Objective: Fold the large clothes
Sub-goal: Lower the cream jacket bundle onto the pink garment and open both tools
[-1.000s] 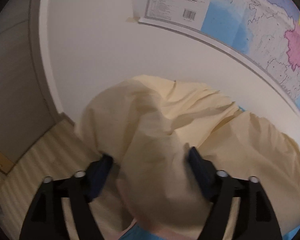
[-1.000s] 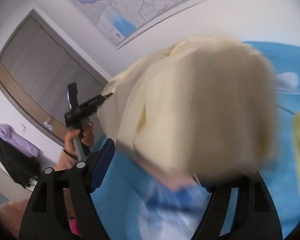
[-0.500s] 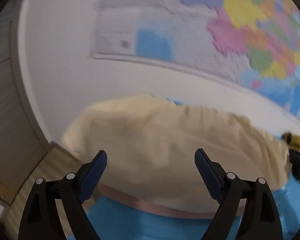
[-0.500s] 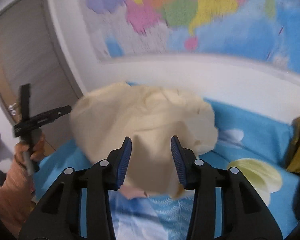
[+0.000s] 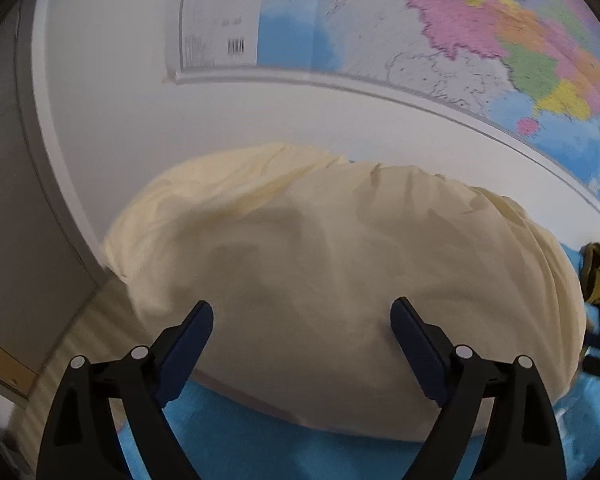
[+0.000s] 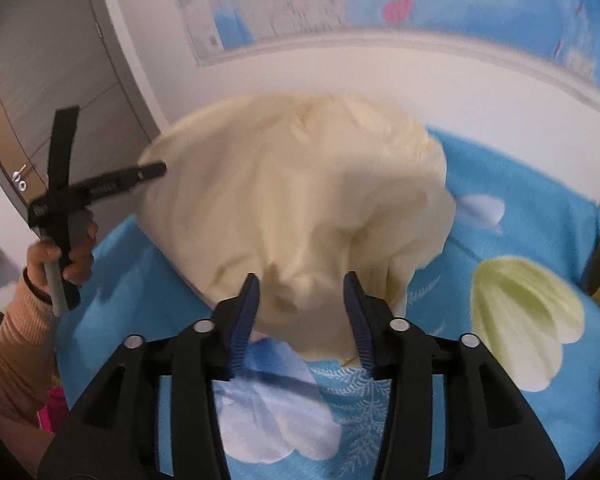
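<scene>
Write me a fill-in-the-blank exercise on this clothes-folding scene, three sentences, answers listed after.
1. The garment lying in a heap is ____ in colour.
2. It rests on a bedsheet whose ground colour is ____.
3. On the wall behind the bed hangs a large ____.

Missing words: cream (pale yellow); blue; map

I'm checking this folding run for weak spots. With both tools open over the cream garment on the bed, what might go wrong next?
1. The cream garment lies bunched and puffed, not flat, so a fold made now would likely trap wrinkles.
2. Its left edge hangs past the blue bedsheet toward the floor in the left wrist view; it may slide off.
3. The right tool sits low over a thick lump and may pinch several layers.
</scene>
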Available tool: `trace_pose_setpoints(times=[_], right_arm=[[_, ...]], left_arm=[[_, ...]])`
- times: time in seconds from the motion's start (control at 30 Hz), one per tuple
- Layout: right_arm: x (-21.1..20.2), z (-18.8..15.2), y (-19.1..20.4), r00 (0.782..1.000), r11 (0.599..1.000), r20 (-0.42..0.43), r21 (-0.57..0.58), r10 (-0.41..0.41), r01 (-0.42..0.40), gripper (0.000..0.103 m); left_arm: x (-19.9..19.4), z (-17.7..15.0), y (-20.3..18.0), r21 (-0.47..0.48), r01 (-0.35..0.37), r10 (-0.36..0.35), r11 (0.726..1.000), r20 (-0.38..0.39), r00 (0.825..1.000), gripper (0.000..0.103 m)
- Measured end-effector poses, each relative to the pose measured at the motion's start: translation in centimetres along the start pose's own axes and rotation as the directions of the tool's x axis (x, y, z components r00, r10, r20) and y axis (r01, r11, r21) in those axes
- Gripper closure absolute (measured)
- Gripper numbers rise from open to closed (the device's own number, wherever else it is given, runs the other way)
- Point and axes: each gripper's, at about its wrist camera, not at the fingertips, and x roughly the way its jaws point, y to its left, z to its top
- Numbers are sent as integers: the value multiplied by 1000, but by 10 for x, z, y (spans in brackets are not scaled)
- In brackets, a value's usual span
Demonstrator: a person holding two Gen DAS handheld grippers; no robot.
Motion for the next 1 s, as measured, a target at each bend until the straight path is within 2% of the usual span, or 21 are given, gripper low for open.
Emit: trace_pose_setpoints(times=[0.03, 0.13, 0.37, 0.5, 0.63, 0.77, 0.87, 0.93, 1.0], right_arm=[[-6, 3, 3, 999, 1000, 32, -1, -7, 7, 39], [-11, 10, 11, 997, 1000, 78, -10, 6, -6, 39], [3, 14, 23, 996, 999, 85, -39, 11, -7, 40], [34, 13, 25, 1000, 999, 29, -52, -9, 11, 42], [51, 4, 24, 1000, 998, -9, -55, -22, 21, 40], [46, -2, 22, 1000, 999, -11, -39, -14, 14, 39], [39, -5, 20, 1000, 1000, 1, -21, -4, 5, 38], [33, -9, 19, 1000, 1000, 4, -4, 11, -11, 31], [32, -12, 20, 1000, 1000, -8, 1, 17, -17, 29]], left_arm=[[-7, -2, -5, 14, 1, -1, 1000, 14, 1000, 16], [-23, -4, -15, 39, 5, -6, 999, 37, 999, 14], [-47, -13, -36, 58, 68, -71, 996, 50, 996, 10], [-40, -11, -49, 82, 66, -70, 994, 43, 997, 10], [-26, -17, -59, 92, 51, -52, 994, 5, 999, 10], [-21, -23, -67, 101, 21, -22, 995, 8, 1000, 10], [-25, -24, -69, 86, 36, -36, 996, 4, 999, 10], [-31, -27, -74, 93, 24, -25, 995, 11, 1000, 10], [-36, -29, -78, 101, 19, -21, 995, 19, 1000, 7]])
